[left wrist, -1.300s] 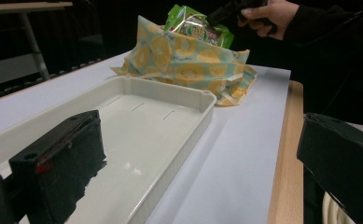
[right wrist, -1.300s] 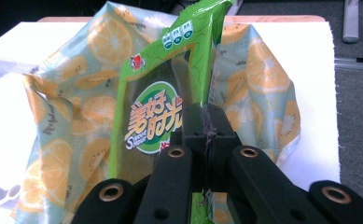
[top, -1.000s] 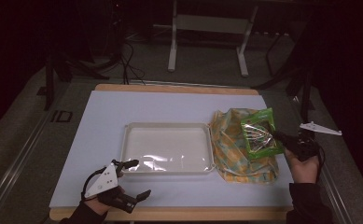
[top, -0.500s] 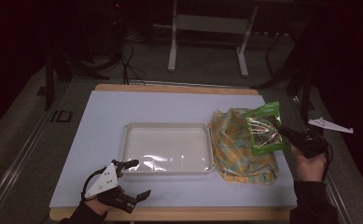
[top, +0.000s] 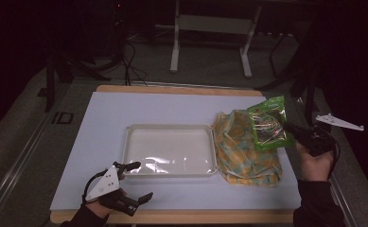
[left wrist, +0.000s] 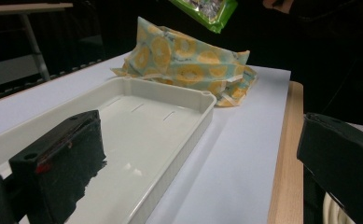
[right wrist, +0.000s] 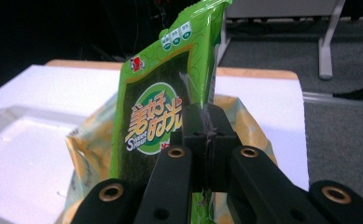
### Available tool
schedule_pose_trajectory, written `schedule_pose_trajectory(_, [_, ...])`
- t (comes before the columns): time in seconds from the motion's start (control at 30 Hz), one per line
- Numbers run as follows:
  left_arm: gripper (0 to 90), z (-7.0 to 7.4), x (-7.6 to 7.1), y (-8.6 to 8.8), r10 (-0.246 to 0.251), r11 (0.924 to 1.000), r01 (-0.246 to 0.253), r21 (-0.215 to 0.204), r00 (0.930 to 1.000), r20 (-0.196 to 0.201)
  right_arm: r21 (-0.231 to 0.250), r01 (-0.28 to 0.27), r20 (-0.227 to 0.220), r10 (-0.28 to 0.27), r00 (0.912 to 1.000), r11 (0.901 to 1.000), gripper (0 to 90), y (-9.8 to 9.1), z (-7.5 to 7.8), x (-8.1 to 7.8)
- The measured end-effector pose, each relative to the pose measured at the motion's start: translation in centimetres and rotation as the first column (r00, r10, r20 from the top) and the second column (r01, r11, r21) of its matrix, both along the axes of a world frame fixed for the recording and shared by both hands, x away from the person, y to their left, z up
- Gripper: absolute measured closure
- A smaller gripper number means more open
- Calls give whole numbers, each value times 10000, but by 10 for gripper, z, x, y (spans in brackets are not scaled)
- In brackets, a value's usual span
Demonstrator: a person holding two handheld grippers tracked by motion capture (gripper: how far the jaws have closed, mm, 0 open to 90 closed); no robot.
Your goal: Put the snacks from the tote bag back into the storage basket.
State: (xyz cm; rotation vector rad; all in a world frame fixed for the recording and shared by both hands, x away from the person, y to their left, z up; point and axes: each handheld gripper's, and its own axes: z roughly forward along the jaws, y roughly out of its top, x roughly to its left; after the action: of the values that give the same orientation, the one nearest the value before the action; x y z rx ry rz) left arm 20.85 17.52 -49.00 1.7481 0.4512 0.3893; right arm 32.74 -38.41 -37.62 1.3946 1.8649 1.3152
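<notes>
My right gripper (right wrist: pixel 206 135) has its jaws clamped on the edge of a glossy green plastic snack packet (top: pixel 268 124), holding it in the air over the yellow-patterned cloth bag (top: pixel 244 150) at the table's right. My left gripper (top: pixel 134 182) sits jaws wide apart and empty at the front left, just beside the empty white rectangular plastic tray (top: pixel 170 150) on the white tabletop (top: pixel 106 118).
</notes>
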Motion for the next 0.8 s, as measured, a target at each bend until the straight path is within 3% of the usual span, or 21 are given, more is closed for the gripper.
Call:
schedule_pose_trajectory(0.37, [11, 0, 0, 0, -1, 10000, 1, 10, 10000, -2, 178, -206, 380, 199, 9991, 9996, 894, 17, 18, 0])
schedule_pose_trajectory(0.8, [11, 0, 0, 0, 17, 10000, -17, 35, 10000, 42, 246, -775, 622, 759, 9952, 9967, 894, 51, 34, 3])
